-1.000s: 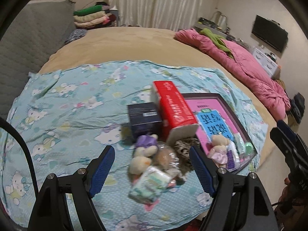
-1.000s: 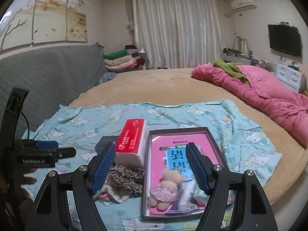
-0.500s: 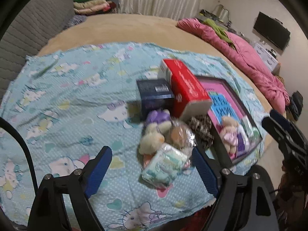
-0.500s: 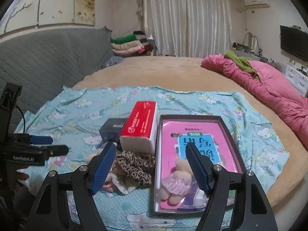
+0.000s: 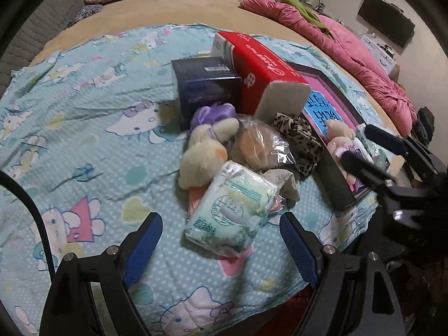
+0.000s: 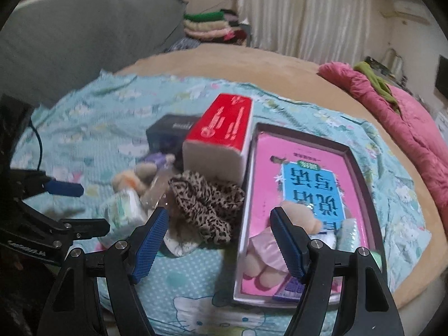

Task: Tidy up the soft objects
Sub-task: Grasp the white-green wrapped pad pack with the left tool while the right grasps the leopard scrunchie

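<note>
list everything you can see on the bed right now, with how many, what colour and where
sheet: one, light blue cartoon print, spread over the tan bed
tissue pack: one, red and white, beside the tray
box: one, dark blue, left of the tissue pack
tray: one, dark rim, holds a pink book
plush in tray: one, beige with pink dress
plush bear: one, cream with purple bow, before the box
clear bag: one, beside the bear
leopard cloth: one, brown, beside the tray
wipes pack: one, pale green, nearest
quilt: one, pink, far right
left hand-held gripper: open
right hand-held gripper: open
</note>
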The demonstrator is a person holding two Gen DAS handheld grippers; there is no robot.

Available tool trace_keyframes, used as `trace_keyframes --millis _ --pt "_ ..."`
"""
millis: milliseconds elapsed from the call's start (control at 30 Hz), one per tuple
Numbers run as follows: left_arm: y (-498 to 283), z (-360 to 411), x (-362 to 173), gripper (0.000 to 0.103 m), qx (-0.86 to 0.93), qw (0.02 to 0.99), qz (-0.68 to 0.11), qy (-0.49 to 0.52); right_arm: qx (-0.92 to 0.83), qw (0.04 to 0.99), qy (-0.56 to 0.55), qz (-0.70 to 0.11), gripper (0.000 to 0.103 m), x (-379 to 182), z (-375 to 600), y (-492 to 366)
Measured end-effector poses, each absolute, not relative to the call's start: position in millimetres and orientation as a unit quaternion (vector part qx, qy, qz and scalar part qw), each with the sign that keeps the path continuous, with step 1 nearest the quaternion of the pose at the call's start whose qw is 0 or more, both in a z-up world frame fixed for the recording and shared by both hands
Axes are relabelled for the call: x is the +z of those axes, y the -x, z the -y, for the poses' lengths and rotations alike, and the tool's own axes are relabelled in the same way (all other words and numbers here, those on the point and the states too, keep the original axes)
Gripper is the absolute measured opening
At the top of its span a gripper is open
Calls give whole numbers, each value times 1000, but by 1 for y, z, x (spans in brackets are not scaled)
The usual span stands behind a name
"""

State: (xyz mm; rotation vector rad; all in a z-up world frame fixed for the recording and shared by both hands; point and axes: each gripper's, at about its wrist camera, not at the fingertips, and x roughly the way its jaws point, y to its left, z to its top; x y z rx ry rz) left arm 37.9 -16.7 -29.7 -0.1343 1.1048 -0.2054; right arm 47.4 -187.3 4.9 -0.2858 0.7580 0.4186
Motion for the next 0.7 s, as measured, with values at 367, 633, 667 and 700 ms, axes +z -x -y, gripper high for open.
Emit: trace_keyframes --millis 367,633,667,700 --pt "-44 17 -42 85 -106 837 -532 72 205 883 175 -383 65 -24 168 -77" --pt "-52 15 -51 85 -100 835 -536 76 211 878 176 -393 34 -38 158 -99" --pt "-53 15 -52 85 -100 834 -538 77 213 876 177 -395 30 -40 156 -102" --pt "-54 15 -54 85 -100 833 -539 78 219 874 171 -397 22 -42 155 -104"
